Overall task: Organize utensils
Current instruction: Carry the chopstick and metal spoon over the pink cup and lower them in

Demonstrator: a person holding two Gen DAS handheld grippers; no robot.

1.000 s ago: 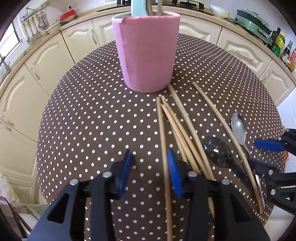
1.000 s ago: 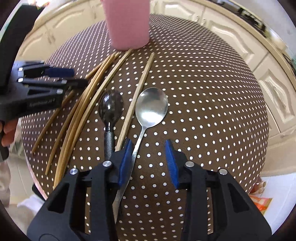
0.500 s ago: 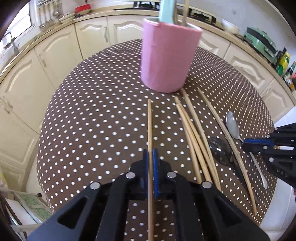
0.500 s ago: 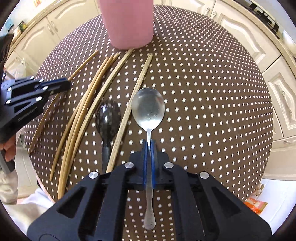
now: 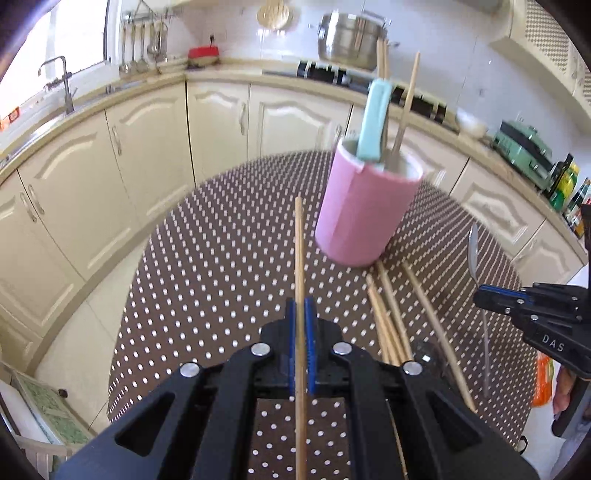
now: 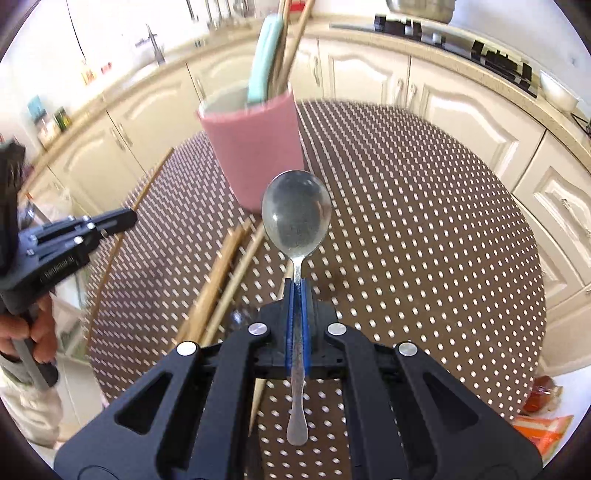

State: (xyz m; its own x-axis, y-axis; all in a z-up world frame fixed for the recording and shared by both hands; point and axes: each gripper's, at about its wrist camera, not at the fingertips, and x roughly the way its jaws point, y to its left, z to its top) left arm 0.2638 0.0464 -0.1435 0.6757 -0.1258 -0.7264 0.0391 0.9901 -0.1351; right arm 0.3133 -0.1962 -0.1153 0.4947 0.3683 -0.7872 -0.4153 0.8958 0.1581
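Note:
My left gripper [image 5: 301, 314] is shut on a wooden chopstick [image 5: 300, 258] and holds it lifted above the table, pointing toward the pink utensil cup [image 5: 364, 214]. The cup holds a teal utensil [image 5: 375, 125] and chopsticks. My right gripper [image 6: 297, 291] is shut on a silver spoon [image 6: 296, 218] by its handle, bowl forward, lifted in front of the cup [image 6: 255, 147]. Several chopsticks [image 5: 388, 314] still lie on the dotted tablecloth, also in the right wrist view [image 6: 221, 273]. A dark spoon [image 5: 424, 354] lies partly hidden behind my left gripper.
The round table [image 6: 424, 221] has a brown white-dotted cloth. Cream kitchen cabinets [image 5: 129, 155] and a counter with a stove and steel pot [image 5: 351, 33] ring it. The left gripper shows in the right wrist view [image 6: 125, 218]; the right gripper shows in the left wrist view [image 5: 484, 297].
Both grippers closed, the left on a chopstick and the right on the silver spoon, then lifted them off the table and tilted up toward the cup.

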